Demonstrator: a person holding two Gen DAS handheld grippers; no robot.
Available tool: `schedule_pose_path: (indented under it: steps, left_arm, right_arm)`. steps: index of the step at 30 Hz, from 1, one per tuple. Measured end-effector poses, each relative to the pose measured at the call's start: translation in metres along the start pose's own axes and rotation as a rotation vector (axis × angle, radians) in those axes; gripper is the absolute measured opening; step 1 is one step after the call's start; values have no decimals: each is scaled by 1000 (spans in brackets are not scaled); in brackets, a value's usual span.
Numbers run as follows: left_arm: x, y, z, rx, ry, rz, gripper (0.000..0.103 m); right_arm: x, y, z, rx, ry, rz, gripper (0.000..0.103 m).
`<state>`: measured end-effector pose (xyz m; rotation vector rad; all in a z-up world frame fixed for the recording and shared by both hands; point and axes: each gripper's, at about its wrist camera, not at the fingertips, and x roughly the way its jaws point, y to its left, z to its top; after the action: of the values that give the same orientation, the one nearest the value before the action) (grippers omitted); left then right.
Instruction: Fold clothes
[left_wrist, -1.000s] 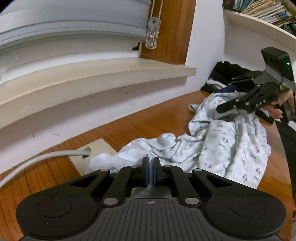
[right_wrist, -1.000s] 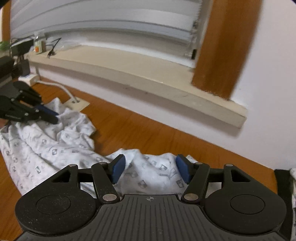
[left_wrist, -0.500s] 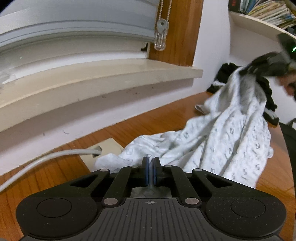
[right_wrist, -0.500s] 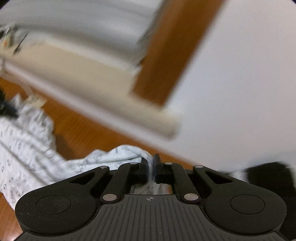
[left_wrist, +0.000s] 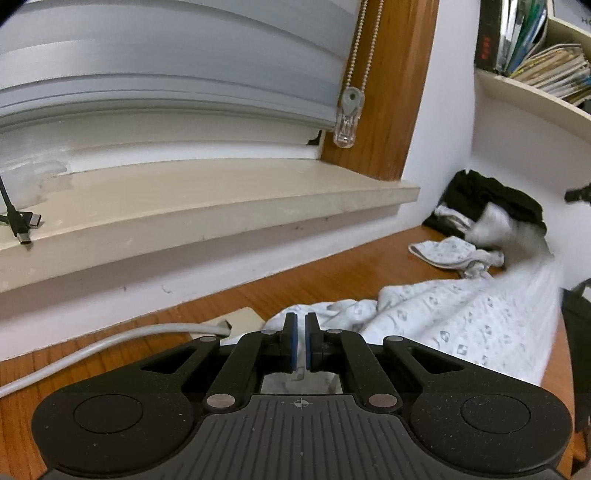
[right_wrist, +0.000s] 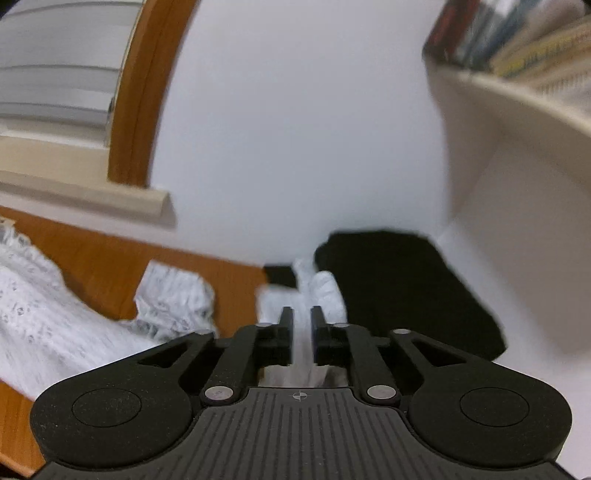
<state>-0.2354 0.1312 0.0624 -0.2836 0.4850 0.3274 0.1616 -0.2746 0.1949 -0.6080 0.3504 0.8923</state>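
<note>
Stretching: a person with a gripper in each hand is pulling a white patterned garment (left_wrist: 461, 321) out across a wooden table (left_wrist: 325, 273) beneath a window sill (left_wrist: 207, 199).
Left gripper (left_wrist: 300, 345): its jaws are standing almost together, pinching a thin edge of the cloth between the blue pads (left_wrist: 291, 345).
Right gripper (right_wrist: 302, 338): its narrow jaws are opening slightly, with a pale fold of the fabric running between them; the right wrist view is badly smeared, so how firmly the pads are pressing cannot be told for certain.
Garment's place: it is trailing over the tabletop from the left gripper toward the right side of the left wrist view, rumpled and nowhere yet folded.
Nearby: a dark pile of clothes (left_wrist: 491, 199) is lying in the corner by the wall, another patterned piece (left_wrist: 447, 251) just in front of it, and a grey cable (left_wrist: 110, 343) is running to a plate (left_wrist: 236, 321) close beside the left gripper.
Step in hand: judged to be the spreading-out before any first fold.
Risk: with the right jaws easing apart during a quick swing, the fold could be slipping free and the cloth collapsing into a heap.
Second risk: the cloth could be snagging the cable or sweeping into the dark pile.
</note>
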Motion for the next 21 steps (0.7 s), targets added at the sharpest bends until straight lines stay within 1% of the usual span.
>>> schedule_pose_path:
  steps: [2, 3, 4, 6, 8, 9, 10, 11, 13, 14, 17, 18, 20, 21]
  left_arm:
    - [2, -1, -1, 4, 7, 0, 4]
    - [2, -1, -1, 5, 6, 1, 7]
    - [3, -1, -1, 5, 3, 2, 8]
    - [3, -1, 0, 5, -2, 4, 8]
    - [3, -2, 0, 6, -7, 6, 8]
    - [3, -2, 0, 8, -9, 6, 21]
    - [3, -3, 0, 12, -11, 8, 38]
    - [3, -4, -1, 19, -11, 13, 43]
    - [3, -6, -1, 28, -9, 15, 45]
    - [4, -6, -1, 30, -7, 15, 45]
    - [1, -3, 0, 21, -12, 22, 53]
    - [0, -1, 0, 16, -15, 26, 57]
    - [-3, 2, 1, 3, -23, 36, 64]
    - [-6, 4, 1, -8, -32, 43, 73]
  right_arm:
    - [14, 4, -7, 13, 10, 28, 18]
    - [22, 8, -9, 15, 18, 47, 18]
    - [31, 14, -11, 13, 24, 61, 18]
    - [49, 28, -14, 10, 40, 87, 22]
    - [69, 42, -15, 12, 60, 114, 31]
    - [79, 50, -15, 13, 71, 127, 34]
    - [91, 57, -18, 10, 87, 131, 38]
    - [102, 63, -21, 6, 105, 131, 40]
    - [123, 71, -29, 31, 130, 143, 40]
    - [129, 76, -32, 45, 129, 168, 40]
    - [143, 95, -39, 74, 114, 256, 43]
    - [145, 102, -40, 68, 113, 271, 44]
    - [147, 115, -45, 58, 102, 276, 47]
    - [146, 115, -49, 82, 89, 280, 47]
